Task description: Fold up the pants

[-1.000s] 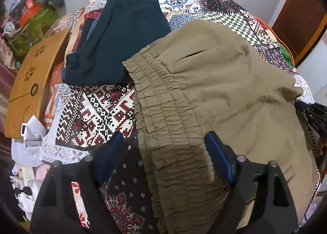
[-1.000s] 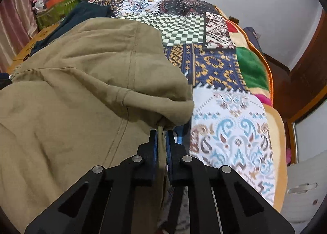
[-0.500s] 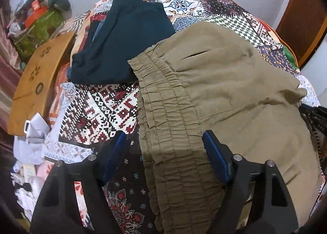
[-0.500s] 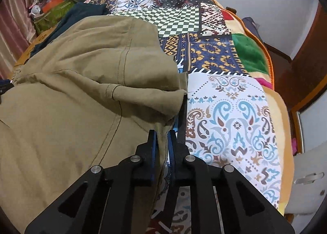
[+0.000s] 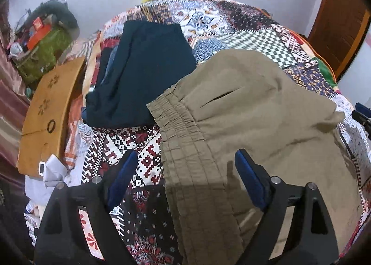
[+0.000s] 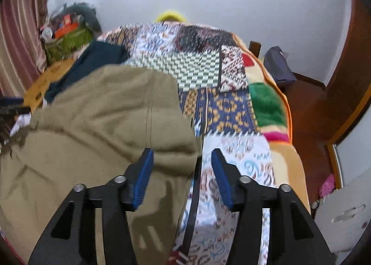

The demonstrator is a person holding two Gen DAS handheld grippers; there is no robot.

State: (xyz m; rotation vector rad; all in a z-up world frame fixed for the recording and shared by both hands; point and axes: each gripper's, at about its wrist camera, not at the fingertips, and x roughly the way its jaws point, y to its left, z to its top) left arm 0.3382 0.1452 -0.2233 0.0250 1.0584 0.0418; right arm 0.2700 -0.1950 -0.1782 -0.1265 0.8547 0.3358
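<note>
Pants: the olive-khaki pants lie bunched on the bed's patchwork quilt, just beside the dark navy folded garment, their gathered waistband nearest that garment and running toward the camera.
Far side: seen from the right wrist, the pants end in a rounded fold of cloth on the side away from the navy garment, with bare quilt beyond.
Left gripper: jaws spread wide and have just opened a little further; they straddle the waistband from above, and the pads do not seem to press it. Nothing held.
Right gripper: jaws about half open, having just been opening; the rounded fold sits between them with a gap at the pads. Nothing held.
Feel, judged: soft, light woven cotton, limp; it sags and creases where unsupported and is not slippery or fragile.
Stiffest part: the elastic waistband, thick and ribbed, so a pinch there should hold several layers.
Where to grip: one corner of the waistband, and the matching edge away from the navy garment, so that the cloth hangs taut between both hands.
Risk: catching only the top layer of the rumpled fold.
</note>
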